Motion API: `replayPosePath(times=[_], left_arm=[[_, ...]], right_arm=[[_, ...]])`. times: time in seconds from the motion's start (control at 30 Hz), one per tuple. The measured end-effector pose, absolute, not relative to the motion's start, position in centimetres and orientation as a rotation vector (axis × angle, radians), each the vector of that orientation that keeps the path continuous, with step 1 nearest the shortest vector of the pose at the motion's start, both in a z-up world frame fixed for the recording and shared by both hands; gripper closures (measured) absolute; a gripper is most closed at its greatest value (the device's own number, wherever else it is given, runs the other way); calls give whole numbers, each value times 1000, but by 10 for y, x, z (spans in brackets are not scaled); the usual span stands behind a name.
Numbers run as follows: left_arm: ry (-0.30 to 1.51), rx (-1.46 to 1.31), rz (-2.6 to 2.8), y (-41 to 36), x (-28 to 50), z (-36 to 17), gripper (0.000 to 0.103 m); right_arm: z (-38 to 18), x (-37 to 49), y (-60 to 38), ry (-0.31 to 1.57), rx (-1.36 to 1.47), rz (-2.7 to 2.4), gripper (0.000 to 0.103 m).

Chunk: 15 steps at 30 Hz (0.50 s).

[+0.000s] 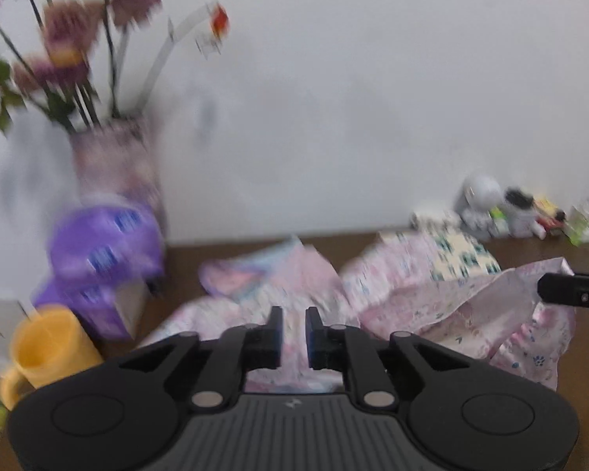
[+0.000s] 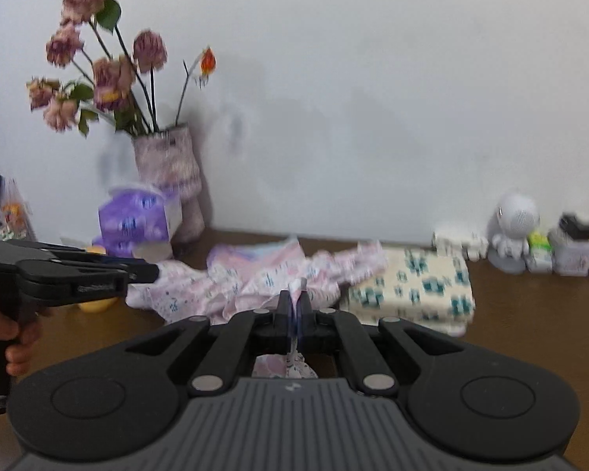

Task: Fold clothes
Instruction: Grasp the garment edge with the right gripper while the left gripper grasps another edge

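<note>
Right gripper [image 2: 295,306] is clamped tight on a fold of the crumpled pink printed garment [image 2: 255,280], which sprawls across the brown wooden table [image 2: 530,314]. Left gripper [image 1: 293,327] hangs over that cloth, fingers parted, nothing between them. Further back sits a folded cream cloth with teal print [image 2: 416,288], then a purple tissue pack [image 2: 135,221] by the wall.

pink floral garment [image 2: 231,282]; cream-teal patterned folded cloth [image 2: 416,286]; yellow mug [image 1: 47,349]; purple tissue pack [image 2: 133,216]
</note>
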<state>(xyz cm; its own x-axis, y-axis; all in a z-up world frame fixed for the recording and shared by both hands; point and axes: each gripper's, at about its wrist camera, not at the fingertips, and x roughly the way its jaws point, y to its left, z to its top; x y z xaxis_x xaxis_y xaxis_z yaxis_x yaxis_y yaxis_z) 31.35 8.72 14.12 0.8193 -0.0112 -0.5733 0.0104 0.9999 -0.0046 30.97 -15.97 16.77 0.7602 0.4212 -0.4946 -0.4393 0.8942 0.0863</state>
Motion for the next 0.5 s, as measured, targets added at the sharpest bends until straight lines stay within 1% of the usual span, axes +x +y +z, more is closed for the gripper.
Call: replayPosePath(times=[0.03, 0.07, 0.13, 0.23, 0.33, 0.37, 0.4, 0.43, 0.47, 0.5], left_arm=[[630, -9, -26, 84, 315, 131, 85], [642, -17, -38, 82, 317, 123, 72], [656, -29, -59, 74, 324, 107, 57], [684, -24, -97, 65, 338, 89, 54], [697, 53, -56, 53, 357, 76, 55], [699, 78, -42, 50, 364, 72, 59], [702, 101, -29, 47, 370, 69, 69], [702, 102, -22, 48, 373, 68, 96], [701, 101, -16, 48, 377, 68, 102], [701, 100, -9, 48, 380, 67, 103]], right_arm=[[162, 307, -163, 541, -37, 468, 101], [156, 305, -167, 552, -38, 467, 101], [144, 302, -172, 568, -37, 468, 101], [130, 301, -178, 588, -34, 470, 101], [123, 302, -181, 595, -34, 474, 101], [121, 303, -181, 597, -34, 475, 101], [120, 304, -182, 598, -34, 475, 101], [120, 304, -183, 593, -33, 469, 101], [120, 304, -184, 588, -32, 464, 101], [121, 305, -185, 583, -30, 458, 101]])
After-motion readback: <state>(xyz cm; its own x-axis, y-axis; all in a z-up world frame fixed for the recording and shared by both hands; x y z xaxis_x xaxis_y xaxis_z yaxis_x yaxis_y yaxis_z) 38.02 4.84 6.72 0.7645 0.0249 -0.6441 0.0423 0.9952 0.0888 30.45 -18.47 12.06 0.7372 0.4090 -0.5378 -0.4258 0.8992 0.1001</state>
